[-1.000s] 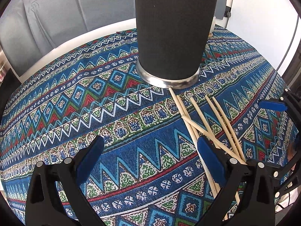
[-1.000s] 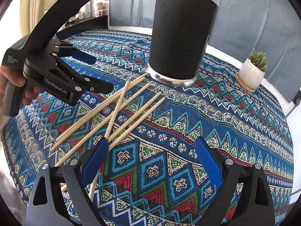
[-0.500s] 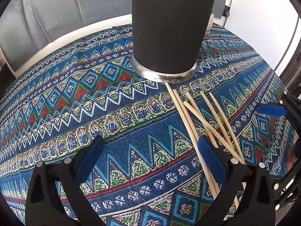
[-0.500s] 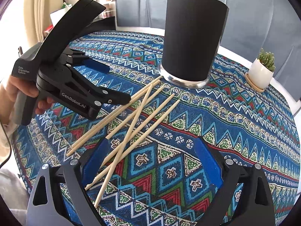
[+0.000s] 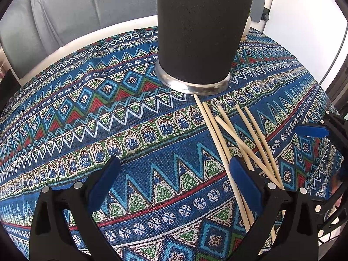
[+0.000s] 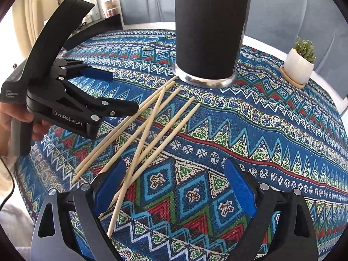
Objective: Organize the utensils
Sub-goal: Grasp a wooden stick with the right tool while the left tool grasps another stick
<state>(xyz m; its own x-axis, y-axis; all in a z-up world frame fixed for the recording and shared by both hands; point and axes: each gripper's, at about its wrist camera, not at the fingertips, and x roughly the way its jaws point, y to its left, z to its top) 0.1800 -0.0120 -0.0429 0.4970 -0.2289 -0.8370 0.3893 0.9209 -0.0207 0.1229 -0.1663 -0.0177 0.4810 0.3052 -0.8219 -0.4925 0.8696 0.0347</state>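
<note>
Both the left claw (image 5: 171,180) and the right claw (image 6: 174,182) stand wide and empty above the bench (image 5: 65,130), flanking the loose chopsticks (image 6: 152,121) fanned beside the black holder (image 6: 208,32) for pickup

White lettering "GenRobot.AI" printed along the black side of the left gripper (image 6: 104,91), as seen from the right wrist view. Smaller white text, three short lines, apparently reading "Data Acquisition System", printed on the rear block of the same gripper body, near the hand (image 6: 13,117) holding it. Bottles (image 6: 104,4) on a shelf in the far background carried labels too small to read. No lettering legible anywhere in the left wrist view.
</note>
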